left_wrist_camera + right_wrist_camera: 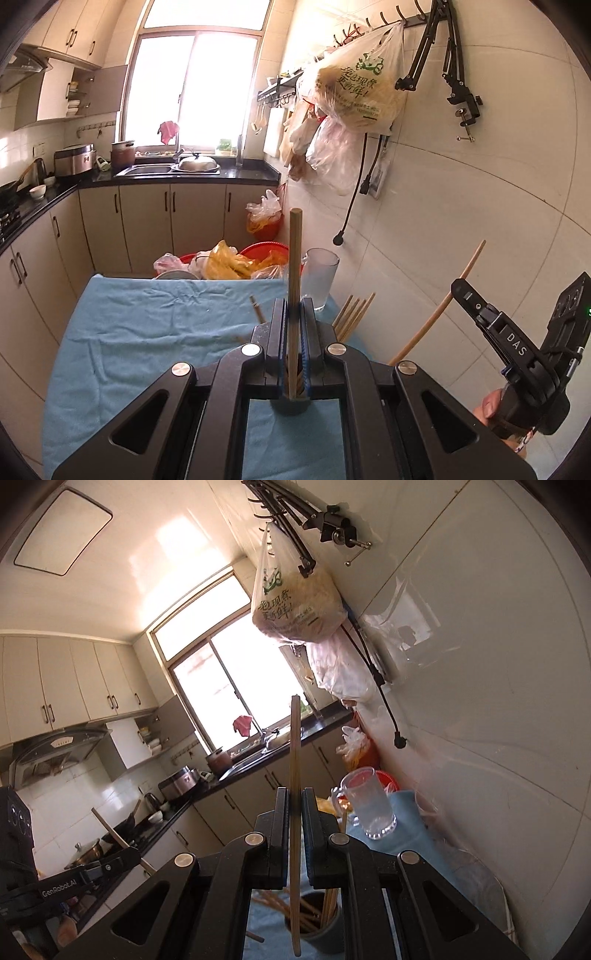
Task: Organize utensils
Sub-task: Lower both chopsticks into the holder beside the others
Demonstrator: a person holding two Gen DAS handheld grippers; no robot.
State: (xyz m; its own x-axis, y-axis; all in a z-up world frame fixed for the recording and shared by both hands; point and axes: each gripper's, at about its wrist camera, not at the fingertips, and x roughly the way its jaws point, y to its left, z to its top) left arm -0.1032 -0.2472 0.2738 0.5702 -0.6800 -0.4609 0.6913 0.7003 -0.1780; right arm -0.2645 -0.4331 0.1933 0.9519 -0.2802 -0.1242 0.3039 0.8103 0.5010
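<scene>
My left gripper [294,314] is shut on a wooden chopstick [295,258] that stands upright between its pads. A dark holder [290,406] shows below the jaws, and several chopsticks [352,314] fan out to their right. One loose chopstick [257,308] lies on the blue towel [147,332]. My right gripper [294,797] is shut on another chopstick [294,746], above the holder [321,930] full of chopsticks. It also shows at the right of the left wrist view, right gripper [456,290]. The left gripper [125,856] appears at the left of the right wrist view.
A glass mug [319,277] stands on the towel near the tiled wall, also seen as mug [369,808]. A red basin [266,249] with plastic bags sits past the table's far end. Bags [354,92] hang on the wall. Counter and sink [166,170] lie beyond.
</scene>
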